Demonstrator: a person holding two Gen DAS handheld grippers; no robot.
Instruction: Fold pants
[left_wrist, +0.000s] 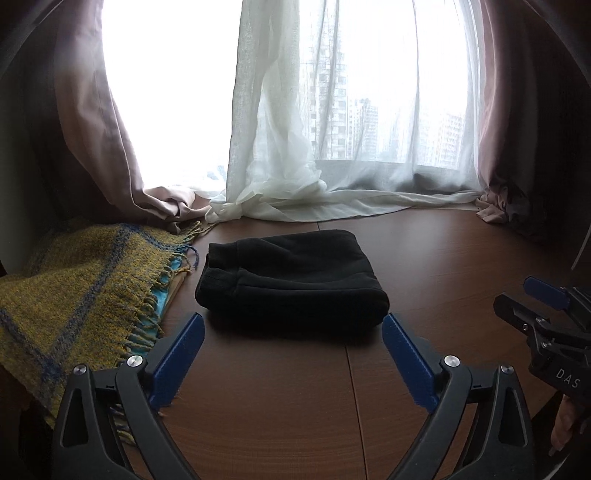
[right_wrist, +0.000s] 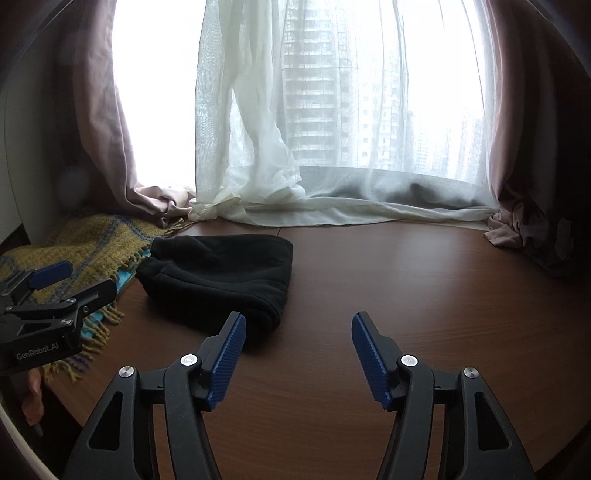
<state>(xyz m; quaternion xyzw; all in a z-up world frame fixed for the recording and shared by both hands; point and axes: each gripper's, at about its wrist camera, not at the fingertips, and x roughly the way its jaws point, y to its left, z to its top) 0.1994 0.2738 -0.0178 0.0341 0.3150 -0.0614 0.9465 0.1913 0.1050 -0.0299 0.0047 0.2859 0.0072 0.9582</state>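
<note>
The black pants (left_wrist: 291, 280) lie folded into a compact thick bundle on the brown wooden table (left_wrist: 280, 406). My left gripper (left_wrist: 293, 325) hangs open just short of the bundle's near edge, its blue pads wide apart and bare. In the right wrist view the same pants (right_wrist: 218, 280) sit to the left of my right gripper (right_wrist: 297, 325), which is open with only table between its pads. Each gripper shows in the other's view: the right gripper (left_wrist: 532, 299) at the right edge, the left gripper (right_wrist: 70, 278) at the left edge.
A yellow and blue fringed blanket (left_wrist: 81, 295) lies left of the pants, over a turquoise cloth (left_wrist: 162, 299). White sheer curtain (left_wrist: 295, 199) and pink drapes (left_wrist: 162, 203) pool along the table's back edge under the window. Bare wood (right_wrist: 424, 280) spreads to the right.
</note>
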